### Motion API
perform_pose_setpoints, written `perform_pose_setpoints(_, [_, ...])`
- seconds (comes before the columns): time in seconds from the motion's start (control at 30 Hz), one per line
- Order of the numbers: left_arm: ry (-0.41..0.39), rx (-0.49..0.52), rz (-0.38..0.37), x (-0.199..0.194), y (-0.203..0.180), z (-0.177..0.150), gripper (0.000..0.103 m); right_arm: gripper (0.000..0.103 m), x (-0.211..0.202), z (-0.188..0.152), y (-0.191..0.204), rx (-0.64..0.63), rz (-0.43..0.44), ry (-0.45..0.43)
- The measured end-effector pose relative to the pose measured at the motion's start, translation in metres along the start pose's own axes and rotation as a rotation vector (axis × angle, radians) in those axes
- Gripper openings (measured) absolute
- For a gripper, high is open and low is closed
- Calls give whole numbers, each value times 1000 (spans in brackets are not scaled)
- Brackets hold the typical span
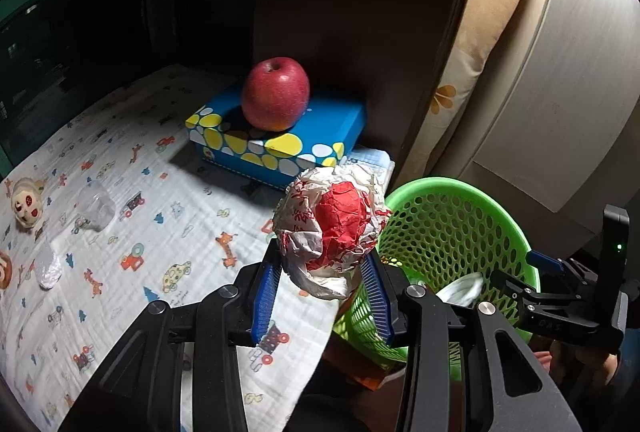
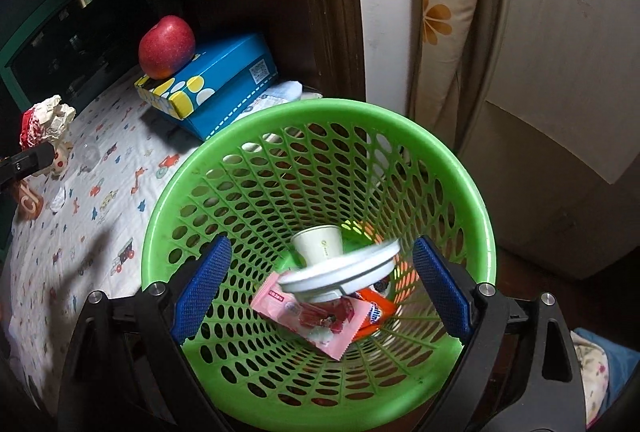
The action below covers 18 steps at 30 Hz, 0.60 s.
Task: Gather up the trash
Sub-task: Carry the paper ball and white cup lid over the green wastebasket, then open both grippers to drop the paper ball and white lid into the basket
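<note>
Left gripper (image 1: 325, 274) clamps the crumpled red-white wrapper (image 1: 334, 222) just beside the green basket (image 2: 168, 191) rim, above the patterned bench cloth (image 1: 120, 232). Right gripper (image 2: 320, 288) sits wide, straddling the basket's near rim; whether it grips, can't tell.

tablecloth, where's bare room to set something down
Free: the middle of the tablecloth, between the blue box with the apple and the left-edge clutter. Also the near strip beside the green basket. Crowded: left edge, with the clear cup, crumpled scrap and toy.
</note>
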<state>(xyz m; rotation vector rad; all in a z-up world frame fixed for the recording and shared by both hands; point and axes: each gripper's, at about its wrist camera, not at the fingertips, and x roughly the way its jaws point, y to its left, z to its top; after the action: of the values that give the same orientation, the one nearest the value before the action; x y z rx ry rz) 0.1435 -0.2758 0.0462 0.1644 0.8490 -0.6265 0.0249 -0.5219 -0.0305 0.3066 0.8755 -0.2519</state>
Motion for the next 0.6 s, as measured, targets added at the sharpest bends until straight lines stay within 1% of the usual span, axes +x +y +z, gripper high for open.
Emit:
perform_pose_setpoints(0.3, [46, 67, -55, 25, -47, 2, 39, 92, -20, -3, -16, 38, -1, -44])
perform_pose_setpoints(0.5, [99, 106, -99, 46, -77, -6, 40, 92, -33, -4, -27, 71, 1, -75])
perform_pose_setpoints(0.6, [123, 115, -111, 54, -87, -11, 42, 92, -36, -4, -30, 82, 3, -81])
